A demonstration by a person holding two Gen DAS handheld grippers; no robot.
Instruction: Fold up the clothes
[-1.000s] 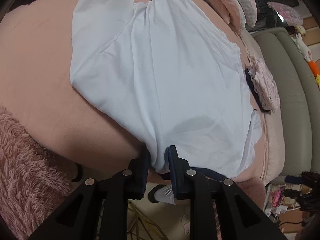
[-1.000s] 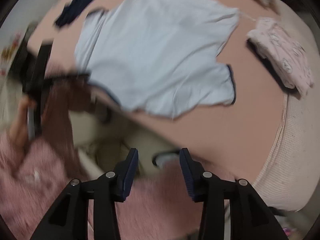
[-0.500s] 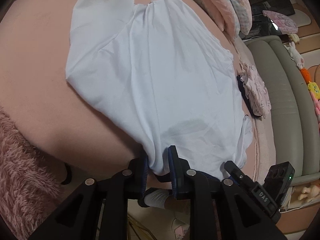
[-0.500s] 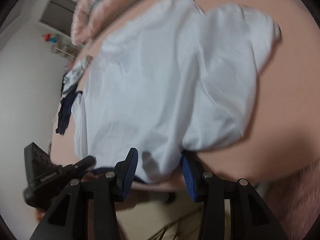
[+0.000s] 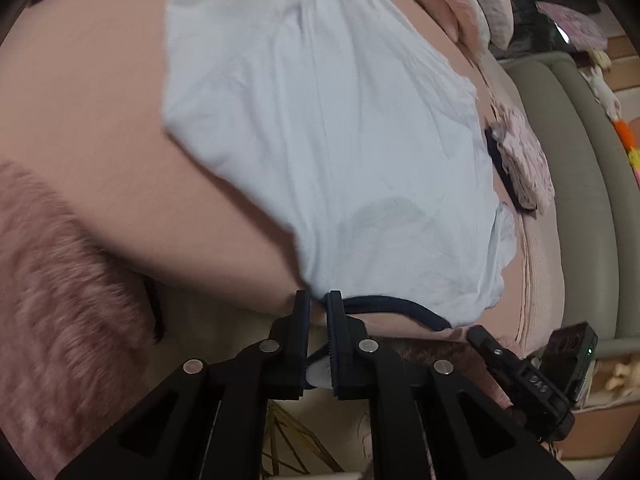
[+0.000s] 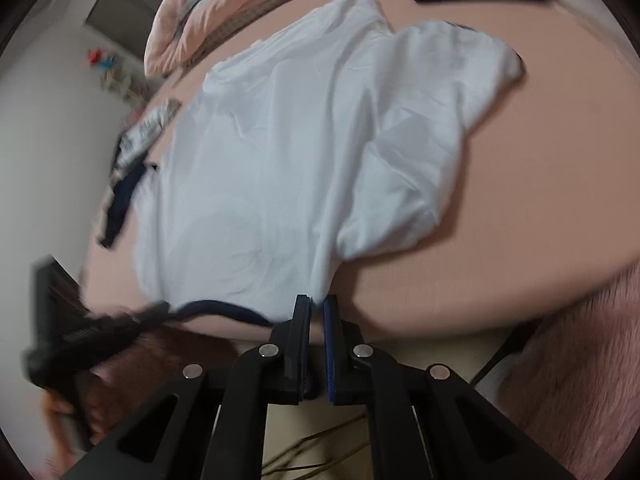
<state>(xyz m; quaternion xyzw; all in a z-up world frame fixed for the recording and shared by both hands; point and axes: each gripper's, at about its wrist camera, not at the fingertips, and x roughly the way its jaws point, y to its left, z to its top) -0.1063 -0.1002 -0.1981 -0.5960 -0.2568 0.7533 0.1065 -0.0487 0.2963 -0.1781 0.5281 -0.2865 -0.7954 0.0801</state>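
A white shirt (image 5: 340, 152) with a dark-trimmed neckline is spread over a pink bed (image 5: 80, 112), its near edge at the bed's edge. The left gripper (image 5: 318, 304) is seen with jaws nearly closed, pinching the shirt's near edge beside the neckline. The right gripper (image 6: 317, 308) is likewise clamped on the near edge, jaws almost together. A folded pink garment (image 5: 524, 168) is noted beside the shirt, near a grey sofa (image 5: 580, 184).

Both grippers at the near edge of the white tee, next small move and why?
Probably lift both together and carry the navy-trimmed neckline forward over the white T-shirt. The left gripper and right gripper are each shut on that near edge, and the shirt lies spread flat on the pink bed.
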